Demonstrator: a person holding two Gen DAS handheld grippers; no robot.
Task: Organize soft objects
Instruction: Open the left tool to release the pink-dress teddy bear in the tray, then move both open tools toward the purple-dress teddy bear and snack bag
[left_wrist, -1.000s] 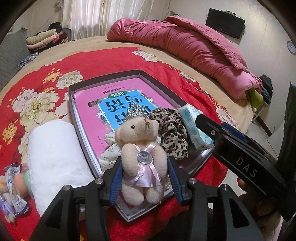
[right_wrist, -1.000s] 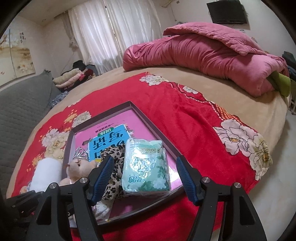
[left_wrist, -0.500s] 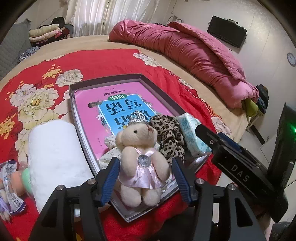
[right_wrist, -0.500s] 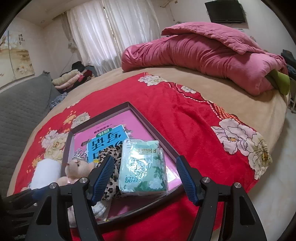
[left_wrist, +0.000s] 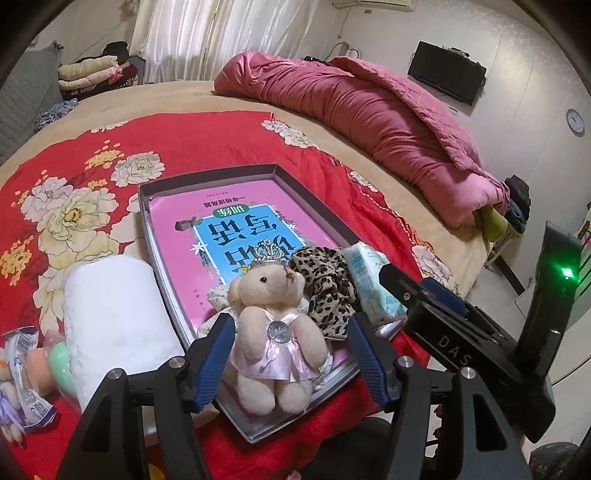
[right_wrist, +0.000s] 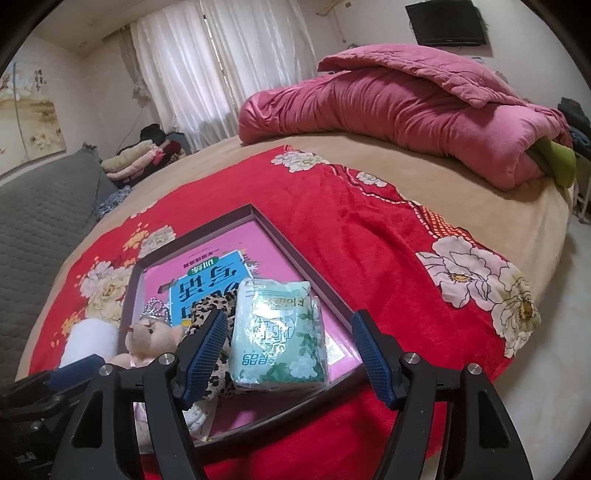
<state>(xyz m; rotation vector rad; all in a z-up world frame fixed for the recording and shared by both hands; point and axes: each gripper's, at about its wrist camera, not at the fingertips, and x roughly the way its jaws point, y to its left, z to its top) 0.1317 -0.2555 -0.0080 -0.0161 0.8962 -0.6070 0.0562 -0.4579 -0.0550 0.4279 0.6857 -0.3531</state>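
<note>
On my left, the towel (left_wrist: 114, 314) is lying on the bed (left_wrist: 221, 147), just beside the tray (left_wrist: 155, 236). My left hand-held gripper (left_wrist: 291, 354) has just been opening its jaws around the bear (left_wrist: 277, 332); a second ago the pads were squeezing it, and now they are standing clear of both sides, so the bear is sitting released at the tray's near edge. I am judging this placement done. My right hand-held gripper (right_wrist: 288, 354) is hanging apart over the tissue pack (right_wrist: 277, 332), already in the tray, gripping nothing
</note>
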